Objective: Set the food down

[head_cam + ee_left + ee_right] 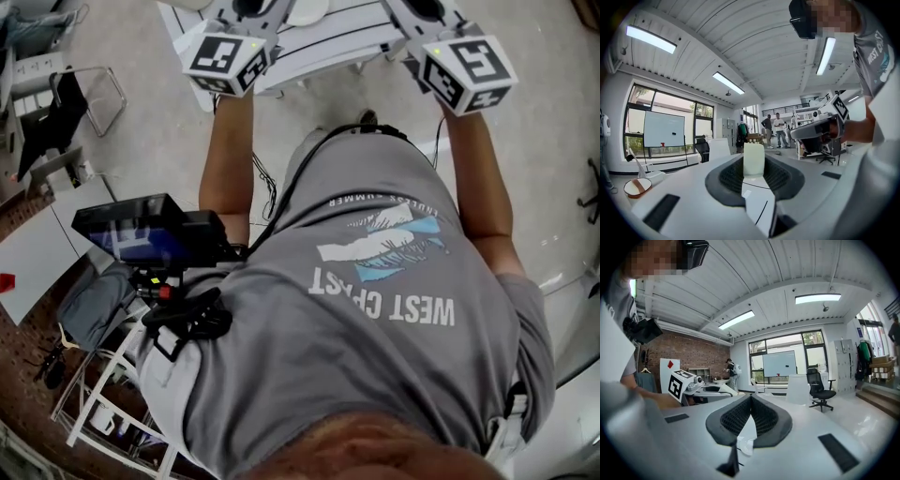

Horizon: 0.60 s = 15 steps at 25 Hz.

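Grey shirt (375, 309) looms nearest; farther out, left gripper (753, 153) clamps a pale block (753, 164), right gripper (751, 398) pinches, seemingly, a white sheet (749, 432).

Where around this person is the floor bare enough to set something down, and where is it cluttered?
Bare floor lies beyond the right forearm, up to the black chair base. Another bare patch lies between the left forearm and the wire frame. Crowded: lower left, with the grey bag and white rack.
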### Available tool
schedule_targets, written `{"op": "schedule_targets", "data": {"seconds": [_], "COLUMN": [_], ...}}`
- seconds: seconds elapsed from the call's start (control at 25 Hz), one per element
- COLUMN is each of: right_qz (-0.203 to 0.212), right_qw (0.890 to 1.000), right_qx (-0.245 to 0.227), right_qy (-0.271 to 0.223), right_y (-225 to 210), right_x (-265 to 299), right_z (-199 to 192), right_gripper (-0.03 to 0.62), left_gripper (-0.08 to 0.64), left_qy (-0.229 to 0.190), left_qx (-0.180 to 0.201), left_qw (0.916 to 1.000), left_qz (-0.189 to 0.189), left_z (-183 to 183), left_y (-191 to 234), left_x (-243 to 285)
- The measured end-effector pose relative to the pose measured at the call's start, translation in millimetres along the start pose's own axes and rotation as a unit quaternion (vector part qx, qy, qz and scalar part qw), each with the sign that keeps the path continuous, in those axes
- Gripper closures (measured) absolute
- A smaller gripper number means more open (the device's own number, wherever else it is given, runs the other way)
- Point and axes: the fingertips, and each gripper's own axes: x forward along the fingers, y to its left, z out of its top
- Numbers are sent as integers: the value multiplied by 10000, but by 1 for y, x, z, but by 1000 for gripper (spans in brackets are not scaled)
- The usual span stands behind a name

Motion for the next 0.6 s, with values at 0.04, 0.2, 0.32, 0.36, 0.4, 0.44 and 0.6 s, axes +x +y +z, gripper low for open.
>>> {"op": "schedule_targets", "data": {"seconds": [0.04, 0.2, 0.32, 0.36, 0.4, 0.44, 0.6], "right_qz": [58, 218, 249, 239, 211, 167, 59], "right_qw": [10000, 9997, 9995, 9994, 9994, 9995, 9992], "right_qx": [-21, 30, 158, 174, 177, 178, 204], "right_qy": [30, 85, 152, 176, 199, 223, 343], "right_y": [-1, -8, -18, -18, -16, -10, 1], "right_x": [6, 21, 35, 40, 43, 42, 46], "right_z": [11, -10, -47, -56, -61, -59, -43], "right_gripper": [584, 584, 584, 584, 584, 584, 584], "left_gripper": [457, 457, 457, 457, 457, 457, 457], "left_qy": [16, 186, 384, 431, 465, 497, 726], "left_qx": [18, 92, 141, 140, 130, 125, 212], "left_qw": [10000, 9995, 9989, 9987, 9986, 9984, 9970], "left_qz": [51, 221, 246, 243, 234, 219, 176], "left_z": [10, -13, -54, -65, -72, -73, -73], "left_y": [7, 18, 27, 30, 33, 33, 47], "left_x": [1, 10, 21, 21, 19, 13, 7]}}
